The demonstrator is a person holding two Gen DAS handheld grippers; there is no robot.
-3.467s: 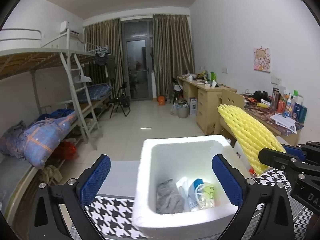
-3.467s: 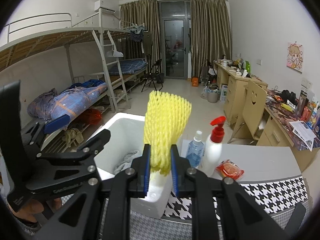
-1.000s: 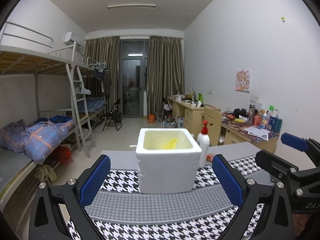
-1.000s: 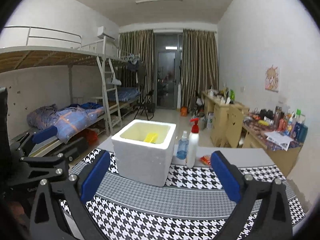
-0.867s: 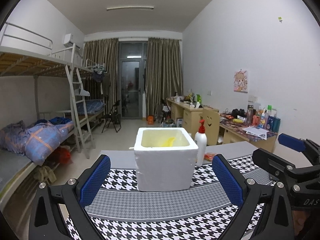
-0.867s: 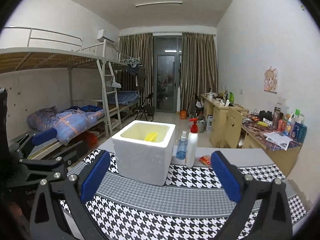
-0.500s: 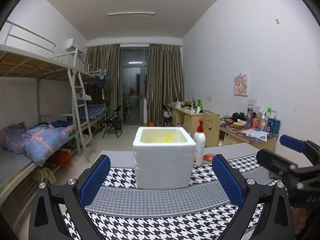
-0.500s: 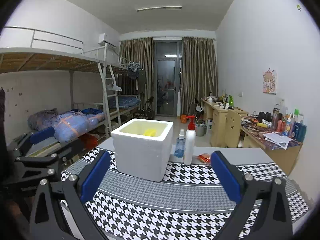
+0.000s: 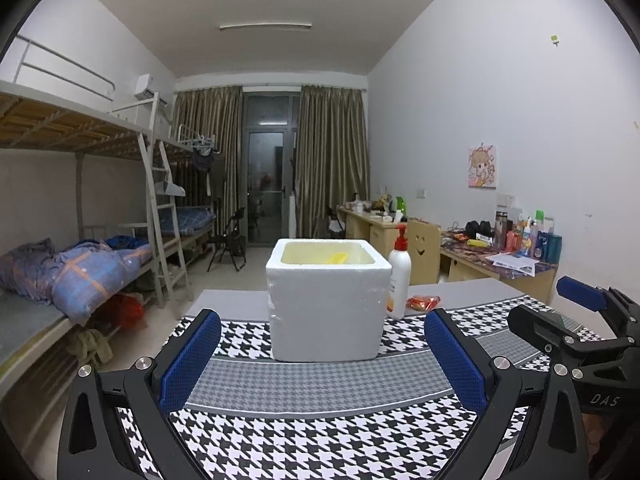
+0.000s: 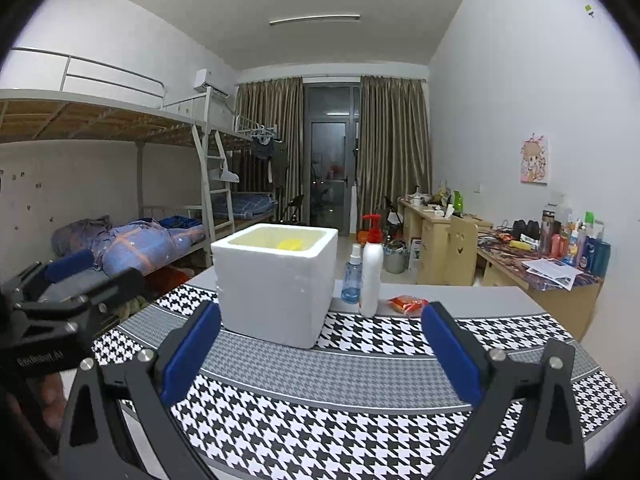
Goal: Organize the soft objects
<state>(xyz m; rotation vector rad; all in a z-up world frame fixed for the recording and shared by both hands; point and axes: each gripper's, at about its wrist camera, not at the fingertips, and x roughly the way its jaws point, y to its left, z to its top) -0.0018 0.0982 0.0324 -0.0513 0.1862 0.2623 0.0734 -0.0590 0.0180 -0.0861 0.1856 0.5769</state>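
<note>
A white foam box (image 9: 326, 304) (image 10: 276, 284) stands on the houndstooth table cloth (image 9: 320, 432) (image 10: 360, 420). The tip of a yellow foam net (image 9: 338, 257) (image 10: 291, 244) shows just above its rim; the rest of the contents are hidden. My left gripper (image 9: 320, 360) is open and empty, low over the near part of the table, well back from the box. My right gripper (image 10: 316, 356) is also open and empty, beside the left one, whose fingers (image 10: 68, 262) show at the left edge of the right wrist view.
Right of the box stand a white pump bottle (image 9: 399, 280) (image 10: 371, 276) and a small blue spray bottle (image 10: 352, 276), with an orange packet (image 9: 423, 302) (image 10: 408, 303) lying nearby. Bunk beds (image 9: 80, 264) line the left wall, cluttered desks (image 9: 500, 252) the right.
3.5 s ago my right gripper was shut on the yellow net above the box. Now the net lies inside, both grippers are open, drawn back and lowered to table level.
</note>
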